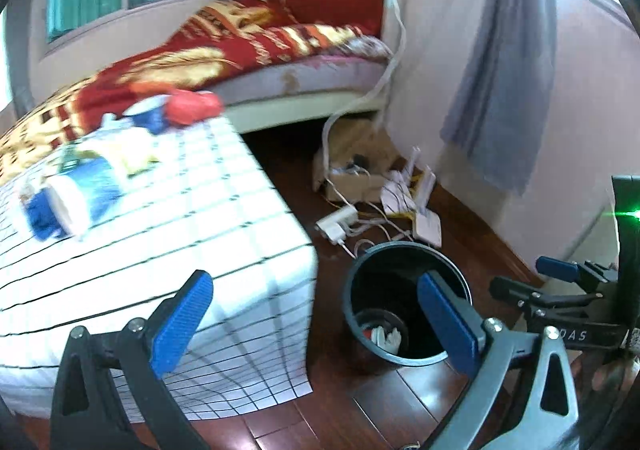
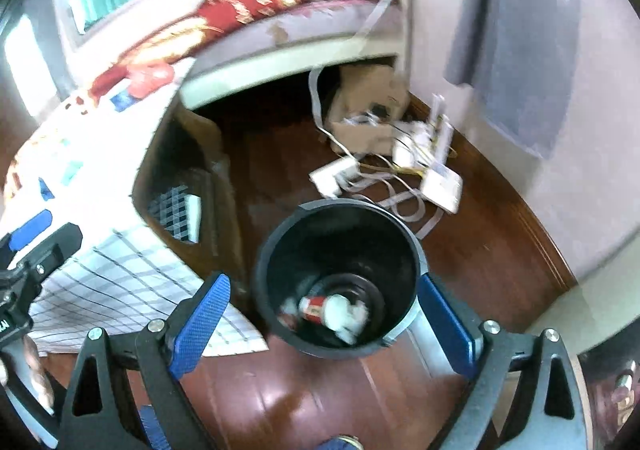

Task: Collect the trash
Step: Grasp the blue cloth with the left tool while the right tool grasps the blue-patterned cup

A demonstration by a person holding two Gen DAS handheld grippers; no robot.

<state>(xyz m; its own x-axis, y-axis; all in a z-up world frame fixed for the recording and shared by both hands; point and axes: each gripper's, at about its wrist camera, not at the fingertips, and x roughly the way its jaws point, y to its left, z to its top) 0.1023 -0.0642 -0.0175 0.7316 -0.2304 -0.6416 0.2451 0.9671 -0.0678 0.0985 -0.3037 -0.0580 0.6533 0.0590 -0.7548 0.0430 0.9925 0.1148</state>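
Both fingers pairs (image 1: 316,322) (image 2: 336,326) apart, empty | bin (image 2: 340,274) upright, mouth up | trash (image 2: 340,310) inside

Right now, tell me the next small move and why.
Probably swing the left gripper toward the blue-and-white wrapper on the checked table: both sets of jaws stand open and empty, the bin already holds trash, and litter remains on the table.
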